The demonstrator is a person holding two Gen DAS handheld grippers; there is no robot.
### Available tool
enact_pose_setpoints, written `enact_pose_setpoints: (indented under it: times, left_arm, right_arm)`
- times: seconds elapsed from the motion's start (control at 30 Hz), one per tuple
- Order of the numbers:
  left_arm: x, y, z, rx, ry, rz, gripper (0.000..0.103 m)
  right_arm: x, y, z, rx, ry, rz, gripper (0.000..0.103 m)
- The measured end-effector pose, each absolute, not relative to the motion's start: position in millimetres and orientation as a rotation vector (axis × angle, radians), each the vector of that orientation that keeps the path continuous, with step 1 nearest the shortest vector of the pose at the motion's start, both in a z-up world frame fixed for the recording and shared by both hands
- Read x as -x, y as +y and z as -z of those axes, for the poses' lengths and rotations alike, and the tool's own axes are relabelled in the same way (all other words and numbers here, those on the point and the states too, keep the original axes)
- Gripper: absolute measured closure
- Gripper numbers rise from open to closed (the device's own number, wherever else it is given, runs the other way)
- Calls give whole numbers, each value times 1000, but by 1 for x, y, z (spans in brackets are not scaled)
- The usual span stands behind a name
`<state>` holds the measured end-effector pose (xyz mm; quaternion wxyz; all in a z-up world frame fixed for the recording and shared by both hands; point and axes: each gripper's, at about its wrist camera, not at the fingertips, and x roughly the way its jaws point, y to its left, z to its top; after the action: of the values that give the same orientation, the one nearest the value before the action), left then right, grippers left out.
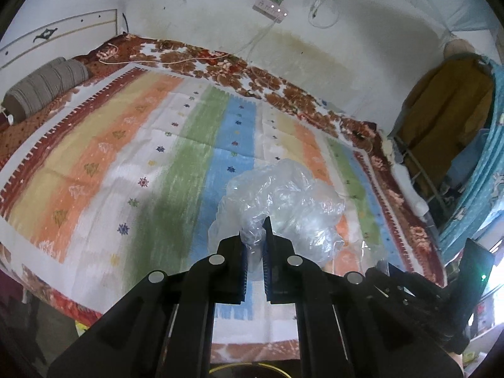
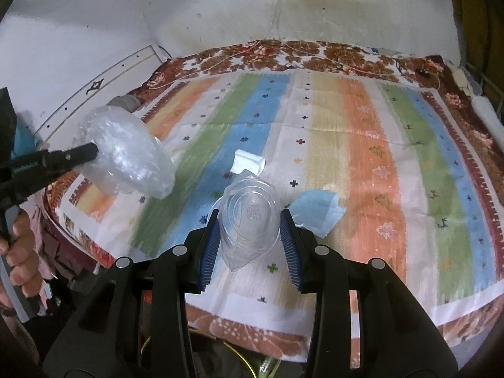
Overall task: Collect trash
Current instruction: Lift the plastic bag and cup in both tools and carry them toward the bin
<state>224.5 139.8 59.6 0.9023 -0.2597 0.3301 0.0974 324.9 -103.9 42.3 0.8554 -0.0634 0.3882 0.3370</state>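
My left gripper [image 1: 254, 230] is shut on a crumpled clear plastic bag [image 1: 289, 208] and holds it above the striped bed sheet [image 1: 126, 163]. The same bag [image 2: 126, 154] shows at the left of the right wrist view, pinched by the left gripper [image 2: 93, 151]. My right gripper [image 2: 249, 217] is open, its blue-padded fingers [image 2: 211, 245] on either side of a clear plastic lid [image 2: 249, 220] that lies on the sheet [image 2: 362, 157]. A white paper scrap [image 2: 247, 162] lies just beyond the lid. A blue paper piece [image 2: 318, 211] lies to its right.
A grey bolster pillow [image 1: 44, 88] lies at the bed's far left. A power strip [image 1: 271, 6] with cables hangs on the wall. Clothes on a rack [image 1: 447, 116] and a teal curtain [image 1: 485, 189] stand at the right of the bed.
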Motion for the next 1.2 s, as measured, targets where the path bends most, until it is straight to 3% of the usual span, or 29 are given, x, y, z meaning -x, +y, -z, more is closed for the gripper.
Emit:
enact_pose_setpoints:
  times: [0.47,1.2]
  left_arm:
    - [-161,97,-77,458,667,-177,96]
    - [-92,55,-50,416,702,-129,96]
  right_arm:
    - [-256,-129,-56,170,765,-723,67]
    - [-172,-155,-33,182,784,-779,67]
